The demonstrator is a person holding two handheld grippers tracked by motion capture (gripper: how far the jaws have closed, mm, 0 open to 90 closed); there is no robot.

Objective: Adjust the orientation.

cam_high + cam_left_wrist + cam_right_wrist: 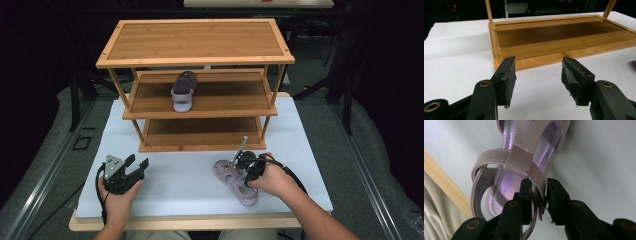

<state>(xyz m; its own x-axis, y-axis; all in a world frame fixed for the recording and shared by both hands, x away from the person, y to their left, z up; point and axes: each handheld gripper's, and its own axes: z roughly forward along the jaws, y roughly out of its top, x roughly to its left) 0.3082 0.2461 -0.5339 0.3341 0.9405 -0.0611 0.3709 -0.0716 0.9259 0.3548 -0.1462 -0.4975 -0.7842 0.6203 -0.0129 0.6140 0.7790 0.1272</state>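
Right hand-held gripper (539, 195) clamped on the side strap of a pale lilac child's sandal with silver-purple insole (524, 157); strap pinched between both black pads in the right gripper view. Toe end of the sandal cut off at the top of that view, heel end hidden beneath the jaws. Printed lettering on the insole just beyond the left pad, too small and partly covered to read. In the high view, right hand-held gripper (243, 165) largely masked by the hand gripping it; sandal (236, 181) lying on the white counter (175, 180) directly below and beside the hand, heel part covered by fingers. Whether the sole is resting on the counter or lifted clear: cannot tell.

Left hand-held gripper (537, 77) with jaws wide apart, nothing between the pads, only bare counter (456, 57) showing through the gap. Ahead of these jaws, the bottom tier of a three-tier bamboo shoe rack (564, 37), its upper tiers cut off by the frame edge. In the high view, left hand-held gripper (131, 167) well apart from the sandal, far off to the side of the right one.

On the rack's (200, 45) middle tier, beyond both grippers, a second lilac sandal with dark insole (183, 90), its rear part shadowed by the top tier.
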